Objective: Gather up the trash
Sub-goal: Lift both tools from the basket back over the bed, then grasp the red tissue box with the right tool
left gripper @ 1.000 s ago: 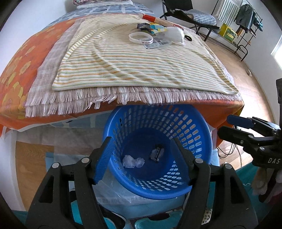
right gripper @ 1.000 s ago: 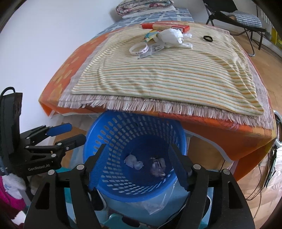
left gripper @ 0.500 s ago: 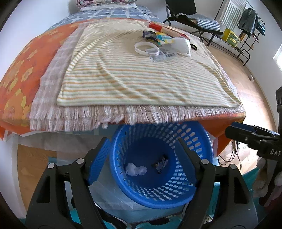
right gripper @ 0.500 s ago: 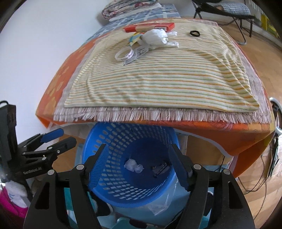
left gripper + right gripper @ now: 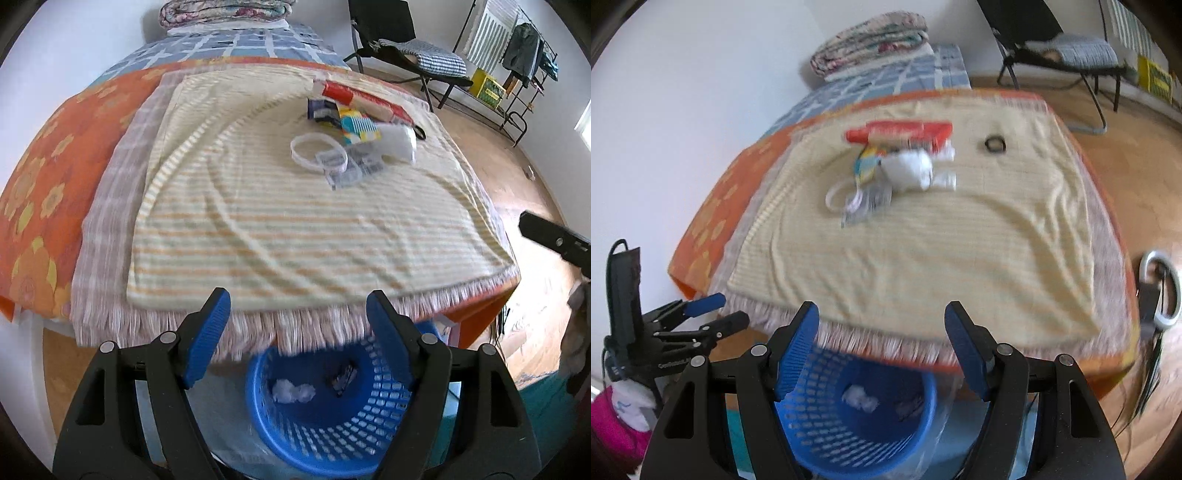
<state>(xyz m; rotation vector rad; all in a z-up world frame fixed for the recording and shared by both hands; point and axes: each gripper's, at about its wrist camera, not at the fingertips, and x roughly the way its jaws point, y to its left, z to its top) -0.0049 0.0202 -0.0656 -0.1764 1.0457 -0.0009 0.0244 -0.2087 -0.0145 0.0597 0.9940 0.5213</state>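
Both grippers lift from blue basket [image 5: 332, 417] toward bed | left gripper [image 5: 297, 332] and right gripper [image 5: 881, 341] wide, empty | two scraps binned; trash pile [image 5: 351, 144] waits on striped blanket [image 5: 277, 229]

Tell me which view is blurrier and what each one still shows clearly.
Right wrist view: heavy motion blur smears the trash pile and blue basket; its own right gripper stays crisp, open. Left wrist view: milder blur on the striped cloth, white ring still readable, left gripper sharp. Both bend the bed edges, fisheye style.
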